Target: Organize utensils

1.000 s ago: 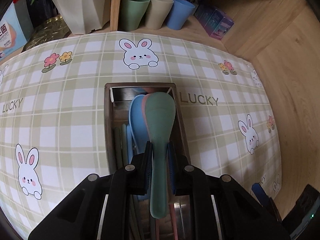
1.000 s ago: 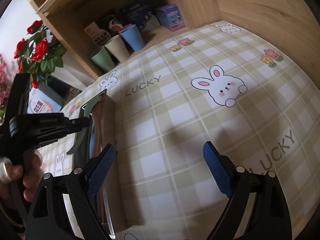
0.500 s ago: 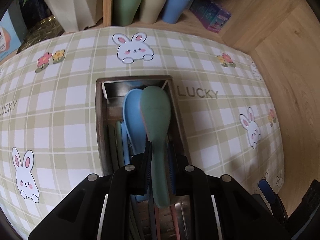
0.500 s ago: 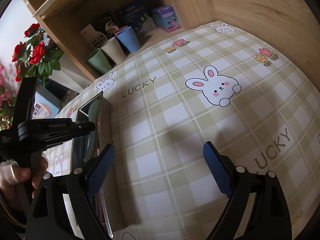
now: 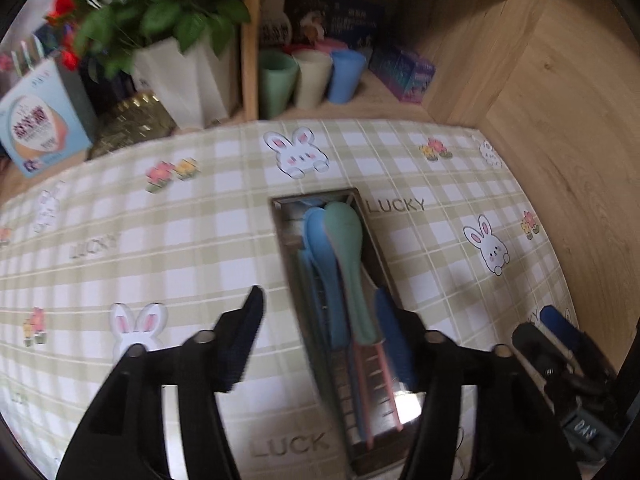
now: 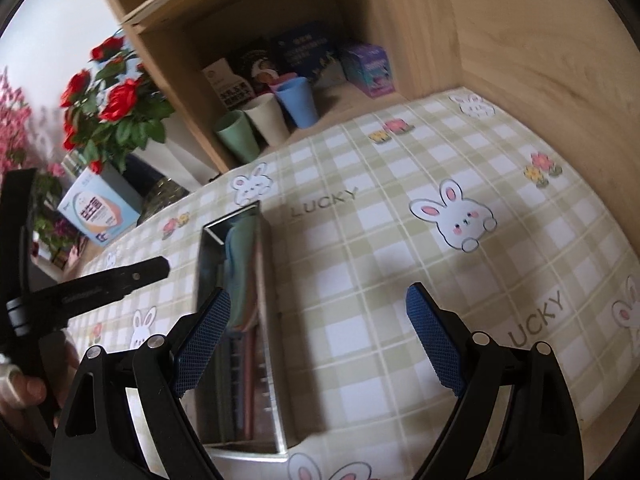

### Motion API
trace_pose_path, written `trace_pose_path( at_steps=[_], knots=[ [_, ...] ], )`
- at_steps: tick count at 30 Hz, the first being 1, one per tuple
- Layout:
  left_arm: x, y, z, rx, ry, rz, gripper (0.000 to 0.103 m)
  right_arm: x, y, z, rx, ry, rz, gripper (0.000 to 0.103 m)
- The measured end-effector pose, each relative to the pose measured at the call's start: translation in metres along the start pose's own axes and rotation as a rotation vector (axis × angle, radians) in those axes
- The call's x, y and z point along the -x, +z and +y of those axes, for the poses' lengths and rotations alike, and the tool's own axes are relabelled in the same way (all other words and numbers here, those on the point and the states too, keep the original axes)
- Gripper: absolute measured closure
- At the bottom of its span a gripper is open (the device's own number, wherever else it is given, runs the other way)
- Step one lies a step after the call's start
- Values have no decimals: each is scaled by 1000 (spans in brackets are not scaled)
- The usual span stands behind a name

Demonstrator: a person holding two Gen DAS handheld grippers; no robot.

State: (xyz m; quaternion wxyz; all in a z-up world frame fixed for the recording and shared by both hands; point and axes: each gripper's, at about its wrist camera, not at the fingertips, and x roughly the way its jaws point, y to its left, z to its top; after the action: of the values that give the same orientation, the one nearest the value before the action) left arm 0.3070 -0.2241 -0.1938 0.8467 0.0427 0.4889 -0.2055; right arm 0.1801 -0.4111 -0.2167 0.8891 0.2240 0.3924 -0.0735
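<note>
A narrow metal tray (image 5: 316,196) stands on the checked tablecloth (image 5: 160,248). In it lie a green spoon (image 5: 346,240), a blue spoon (image 5: 316,236) and thinner pink and blue handles. My left gripper (image 5: 318,332) hovers above the tray's near half. Its jaws are opening and the pads do not touch the green spoon's handle below them. The right wrist view shows the tray's mirrored wall (image 6: 268,340) under the left fingertip of my right gripper (image 6: 318,336). That gripper is open with nothing between its fingers, and one of the left gripper's fingers (image 6: 132,278) reaches in from the left.
Green, cream and blue cups (image 5: 308,80) stand in a wooden shelf nook behind the cloth. A white vase of red flowers (image 5: 180,76) and a light blue box (image 5: 40,120) are at the back left. A wooden wall (image 5: 560,160) bounds the right side.
My left gripper has let go of the green spoon, which now lies in the tray, and its jaws have spread wide. Both grippers have risen and drawn back from the tray.
</note>
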Motion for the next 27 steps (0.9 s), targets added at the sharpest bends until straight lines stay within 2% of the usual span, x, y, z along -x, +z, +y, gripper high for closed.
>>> trace_pose_path(
  at_steps=[2, 5, 11, 14, 20, 27],
  knots=[
    [20, -4, 6, -3, 5, -40, 18, 9, 2, 10, 22, 4, -12, 17],
    [51, -11, 17, 2, 42, -96, 12, 26, 5, 28, 60, 14, -35, 17],
    [112, -27, 49, 31, 95, -204, 10, 65, 7, 70, 150, 53, -90, 17],
    [149, -39, 64, 32, 162, -281, 8, 82, 5, 89, 206, 34, -121, 17],
    [209, -66, 92, 59, 238, -413, 6, 116, -2, 119, 266, 26, -177, 17],
    [250, -96, 107, 57, 283, -486, 6, 145, -14, 142, 301, 26, -222, 17]
  ],
)
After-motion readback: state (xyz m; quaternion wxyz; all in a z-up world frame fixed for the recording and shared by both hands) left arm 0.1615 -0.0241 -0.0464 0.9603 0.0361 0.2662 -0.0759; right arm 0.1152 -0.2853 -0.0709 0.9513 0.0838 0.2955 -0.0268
